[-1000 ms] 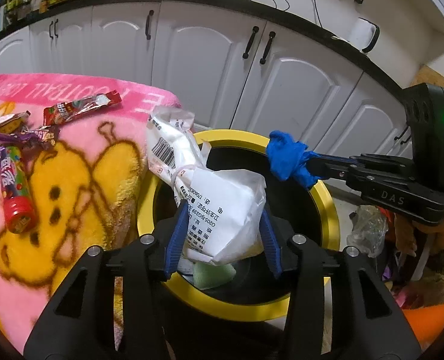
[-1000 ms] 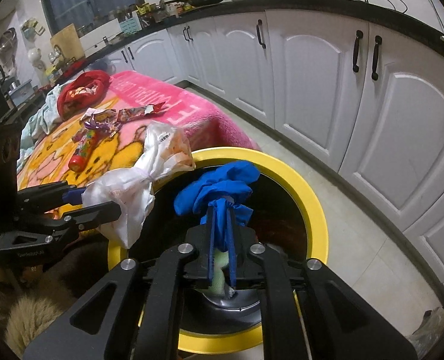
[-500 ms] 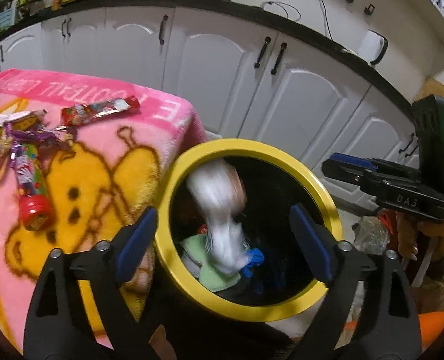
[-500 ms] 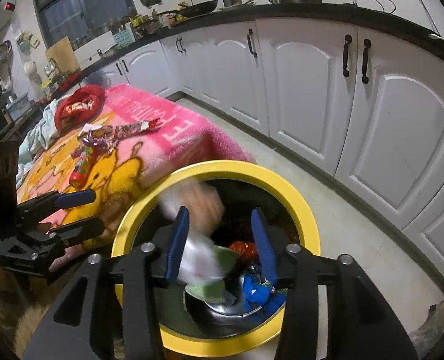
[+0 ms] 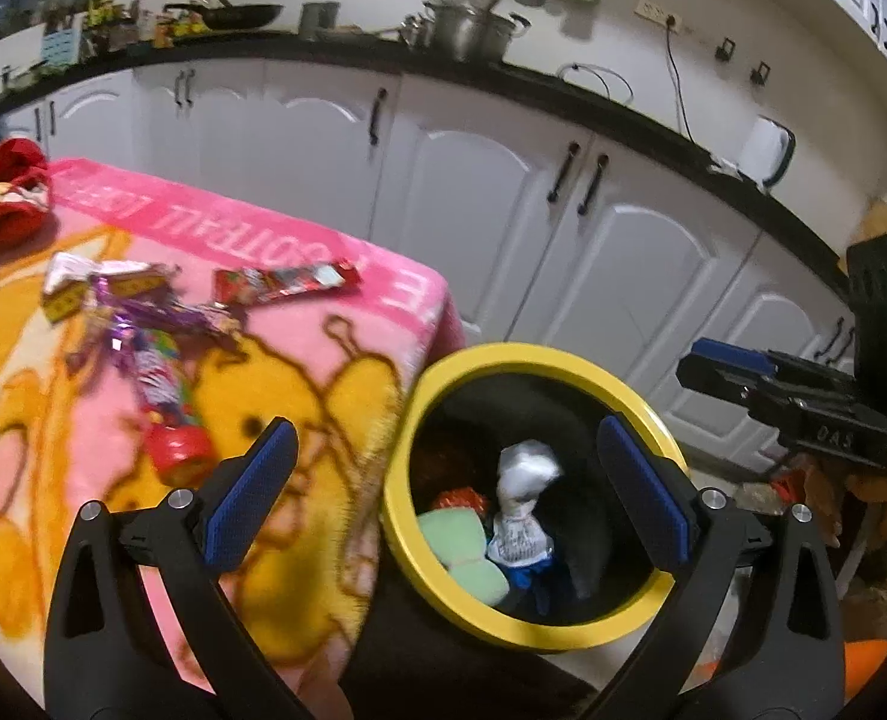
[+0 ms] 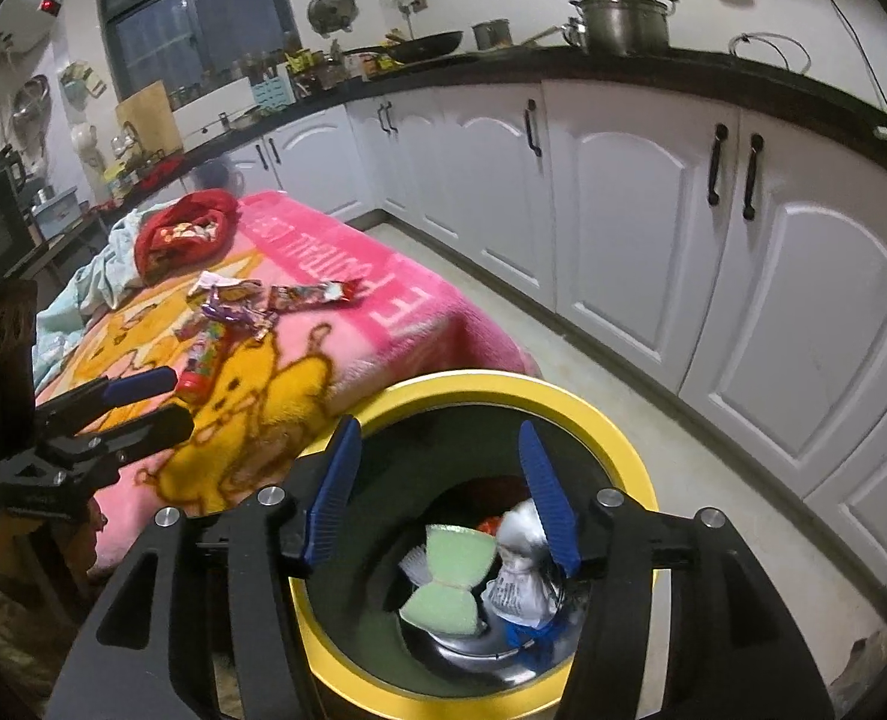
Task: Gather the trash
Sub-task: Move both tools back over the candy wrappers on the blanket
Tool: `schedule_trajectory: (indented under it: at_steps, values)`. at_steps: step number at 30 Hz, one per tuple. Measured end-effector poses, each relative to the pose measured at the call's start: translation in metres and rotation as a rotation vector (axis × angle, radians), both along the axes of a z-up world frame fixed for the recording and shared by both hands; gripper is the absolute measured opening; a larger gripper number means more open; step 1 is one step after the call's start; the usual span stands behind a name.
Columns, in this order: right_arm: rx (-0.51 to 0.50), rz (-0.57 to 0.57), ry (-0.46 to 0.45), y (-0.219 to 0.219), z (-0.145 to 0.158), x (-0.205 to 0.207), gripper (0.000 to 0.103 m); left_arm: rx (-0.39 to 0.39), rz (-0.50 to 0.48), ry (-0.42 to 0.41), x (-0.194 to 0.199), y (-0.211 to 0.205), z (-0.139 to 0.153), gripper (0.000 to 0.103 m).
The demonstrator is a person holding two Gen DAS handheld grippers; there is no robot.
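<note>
Yellow-rimmed bin: contains a white plastic bag, a pale green item and a blue cloth; it sits directly below and ahead of the right tongs. Right tongs: jaws spread wide, holding nothing. Left tongs: jaws fully spread, empty, straddling the bin's edge and the pink blanket. Snack wrappers and a candy tube lie on the blanket, beyond the left tongs' left finger.

Both wrist views look down, sharing the yellow-rimmed bin.
</note>
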State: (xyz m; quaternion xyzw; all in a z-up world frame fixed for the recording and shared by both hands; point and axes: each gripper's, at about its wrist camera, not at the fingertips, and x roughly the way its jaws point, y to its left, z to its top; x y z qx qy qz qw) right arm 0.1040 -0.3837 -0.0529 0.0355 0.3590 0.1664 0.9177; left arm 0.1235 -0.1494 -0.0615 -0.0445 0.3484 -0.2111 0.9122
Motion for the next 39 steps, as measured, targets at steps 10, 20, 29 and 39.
schedule_trajectory:
  at_steps: [10,20,29,39]
  values:
    - [-0.018,0.059,-0.054,0.034,0.022,-0.003,0.054,-0.039,0.091,-0.061,-0.004,0.038,0.021,0.092]
    - [-0.033,0.117,-0.085,0.069,0.038,-0.002,0.057,-0.075,0.154,-0.094,-0.011,0.069,0.033,0.092]
    - [-0.05,0.164,-0.099,0.098,0.047,0.005,0.057,-0.104,0.229,-0.11,-0.012,0.107,0.038,0.092]
    - [-0.071,0.238,-0.108,0.138,0.048,0.02,0.057,-0.114,0.311,-0.117,-0.006,0.148,0.041,0.092]
